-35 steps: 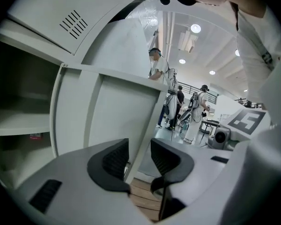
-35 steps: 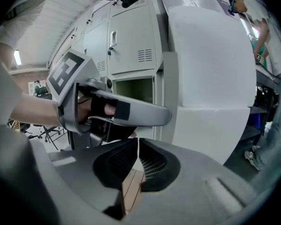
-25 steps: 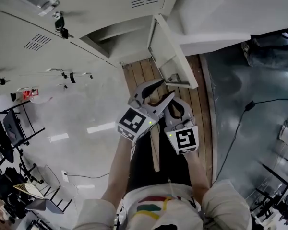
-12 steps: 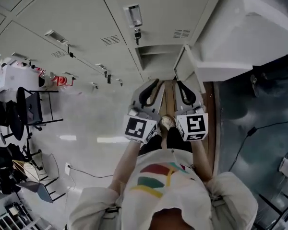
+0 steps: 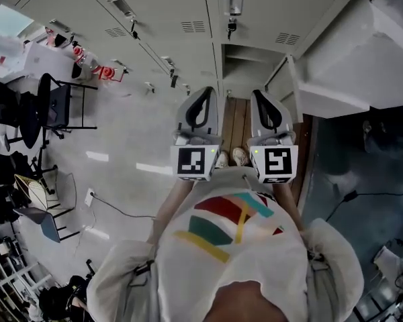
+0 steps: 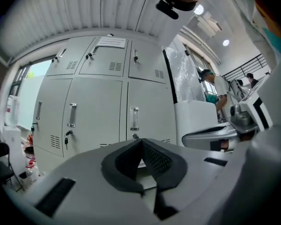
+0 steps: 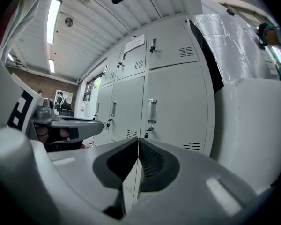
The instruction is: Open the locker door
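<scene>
The grey lockers (image 5: 188, 19) stand ahead of me. One low locker compartment (image 5: 247, 62) gapes open, its door (image 5: 283, 84) swung out to the right. Both grippers are held side by side, short of the lockers and touching nothing. My left gripper (image 5: 205, 90) points at the lockers; its jaws are closing, the tips meet and nothing lies between them (image 6: 141, 139). The right gripper (image 5: 258, 92) is shut and empty too (image 7: 138, 140). In the right gripper view a closed locker with a handle (image 7: 152, 110) faces me.
A big white cabinet (image 5: 363, 52) stands right of the open door. Wooden planks (image 5: 236, 123) lie under my shoes (image 5: 240, 156). Black chairs (image 5: 50, 106) and a floor cable (image 5: 121, 213) are at the left. People (image 6: 215, 86) stand far off.
Both grippers have drawn back from the open door and now sit level, side by side. The left jaws went from wide open to shut. My head has turned up toward the lockers.
</scene>
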Action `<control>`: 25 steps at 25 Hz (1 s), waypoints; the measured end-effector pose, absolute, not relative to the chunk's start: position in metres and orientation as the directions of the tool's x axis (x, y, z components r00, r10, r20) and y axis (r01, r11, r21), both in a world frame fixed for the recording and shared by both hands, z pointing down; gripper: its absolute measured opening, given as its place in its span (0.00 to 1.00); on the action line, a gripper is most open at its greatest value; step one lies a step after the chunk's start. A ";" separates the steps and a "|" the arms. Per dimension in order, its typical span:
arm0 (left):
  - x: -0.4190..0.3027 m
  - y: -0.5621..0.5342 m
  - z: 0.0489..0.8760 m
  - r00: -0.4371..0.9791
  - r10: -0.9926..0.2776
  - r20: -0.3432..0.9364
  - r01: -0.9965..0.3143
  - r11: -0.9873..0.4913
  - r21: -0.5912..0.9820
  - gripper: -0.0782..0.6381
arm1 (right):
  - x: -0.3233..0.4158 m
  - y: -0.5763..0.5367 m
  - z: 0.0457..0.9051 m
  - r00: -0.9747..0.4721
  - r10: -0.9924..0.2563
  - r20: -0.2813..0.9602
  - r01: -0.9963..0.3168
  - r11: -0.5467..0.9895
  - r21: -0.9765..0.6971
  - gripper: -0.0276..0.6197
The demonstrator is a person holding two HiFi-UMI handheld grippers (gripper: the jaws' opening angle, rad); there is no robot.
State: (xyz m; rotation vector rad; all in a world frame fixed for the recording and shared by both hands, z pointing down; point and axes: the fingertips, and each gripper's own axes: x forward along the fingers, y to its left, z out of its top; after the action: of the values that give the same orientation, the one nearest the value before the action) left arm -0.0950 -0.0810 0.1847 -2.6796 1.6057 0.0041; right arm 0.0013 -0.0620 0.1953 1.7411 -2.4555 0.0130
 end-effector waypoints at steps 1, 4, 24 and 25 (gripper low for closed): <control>-0.099 -0.085 0.185 0.457 -0.889 -0.009 -0.889 -0.457 -0.010 0.13 | -0.002 -0.065 0.195 -0.337 -0.934 0.115 -0.936 0.345 0.062 0.05; -0.106 -0.097 0.184 0.426 -0.905 0.000 -0.905 -0.426 -0.006 0.13 | -0.006 -0.074 0.193 -0.354 -0.928 0.120 -0.928 0.364 0.075 0.05; -0.092 -0.093 0.170 0.410 -0.911 -0.039 -0.912 -0.410 -0.017 0.13 | 0.008 -0.061 0.197 -0.339 -0.930 0.142 -0.926 0.356 0.123 0.05; -0.091 -0.092 0.170 0.411 -0.911 -0.038 -0.912 -0.411 -0.019 0.13 | 0.009 -0.060 0.197 -0.338 -0.930 0.143 -0.927 0.356 0.123 0.05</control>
State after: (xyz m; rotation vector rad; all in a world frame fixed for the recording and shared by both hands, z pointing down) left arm -0.0908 -0.0916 0.1699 -2.6076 1.6849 0.0332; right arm 0.0091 -0.0598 0.1970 1.6832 -2.4260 -0.0283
